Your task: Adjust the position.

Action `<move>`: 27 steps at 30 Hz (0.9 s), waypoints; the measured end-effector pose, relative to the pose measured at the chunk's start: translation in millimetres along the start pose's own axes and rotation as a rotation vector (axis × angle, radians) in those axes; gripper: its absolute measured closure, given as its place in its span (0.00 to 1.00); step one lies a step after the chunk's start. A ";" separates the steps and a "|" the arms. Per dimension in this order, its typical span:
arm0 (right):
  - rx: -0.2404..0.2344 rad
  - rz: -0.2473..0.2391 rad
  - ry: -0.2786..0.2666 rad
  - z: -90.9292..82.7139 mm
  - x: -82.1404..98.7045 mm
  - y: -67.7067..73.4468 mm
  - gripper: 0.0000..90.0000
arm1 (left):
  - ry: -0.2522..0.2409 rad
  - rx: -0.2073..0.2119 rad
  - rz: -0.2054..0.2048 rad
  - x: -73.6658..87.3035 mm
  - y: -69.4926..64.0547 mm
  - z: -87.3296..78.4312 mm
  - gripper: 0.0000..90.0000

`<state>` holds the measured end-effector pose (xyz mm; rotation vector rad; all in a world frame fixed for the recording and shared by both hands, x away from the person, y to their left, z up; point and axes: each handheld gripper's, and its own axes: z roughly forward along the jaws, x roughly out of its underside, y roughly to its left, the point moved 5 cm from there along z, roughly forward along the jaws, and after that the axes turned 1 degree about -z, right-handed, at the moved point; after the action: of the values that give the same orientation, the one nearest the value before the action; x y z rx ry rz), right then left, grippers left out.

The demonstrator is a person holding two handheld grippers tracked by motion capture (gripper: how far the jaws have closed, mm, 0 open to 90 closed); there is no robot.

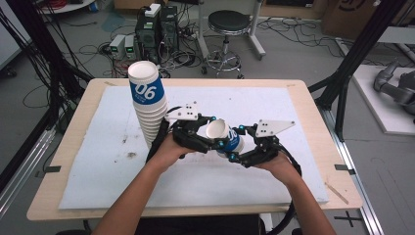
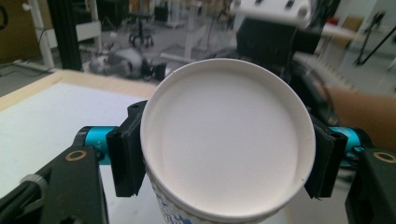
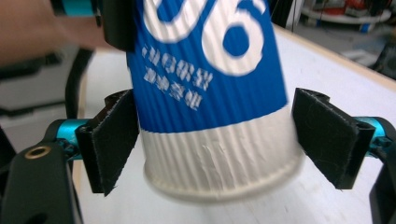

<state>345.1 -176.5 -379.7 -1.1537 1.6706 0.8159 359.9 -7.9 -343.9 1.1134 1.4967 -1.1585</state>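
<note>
Two black gripper frames are seen in the high view, the left gripper (image 1: 211,140) and the right gripper (image 1: 230,149). Each is topped by a grey three-cornered plate dotted with dark holes. Turquoise metal collars are fitted behind the flat black pads (image 3: 334,135). A brass-coloured ring is set into each lower link. A black cable (image 1: 286,215) is trailed from the right gripper. Forearms are bare, no sleeves.

The ribbed paper cup (image 3: 210,93) wears a blue band printed with white "06" and small white lettering, above a plain white base; its inside (image 2: 229,140) is white. The tall stack of ribbed paper cups (image 1: 148,103) repeats that blue-and-white pattern. The gripper jaws are black with turquoise fittings. A pale grey mat (image 1: 98,147) covers the light wooden table (image 1: 73,127).
</note>
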 end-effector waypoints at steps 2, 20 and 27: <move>-0.002 -0.008 -0.029 1.7 -0.9 0.9 0.19 | -0.012 0.003 -0.011 -0.6 0.8 -0.8 0.33; -0.053 -0.222 0.204 -11.5 -0.7 0.5 0.31 | 0.123 0.040 0.034 9.1 -2.9 -1.7 0.33; -0.087 -0.025 0.002 -14.5 -1.2 -2.1 0.17 | -0.015 0.074 -0.003 8.3 -2.5 -7.7 0.34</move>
<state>342.7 -189.5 -373.4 -1.2326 1.6337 0.8790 355.0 0.3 -350.5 1.1501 1.4550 -1.2298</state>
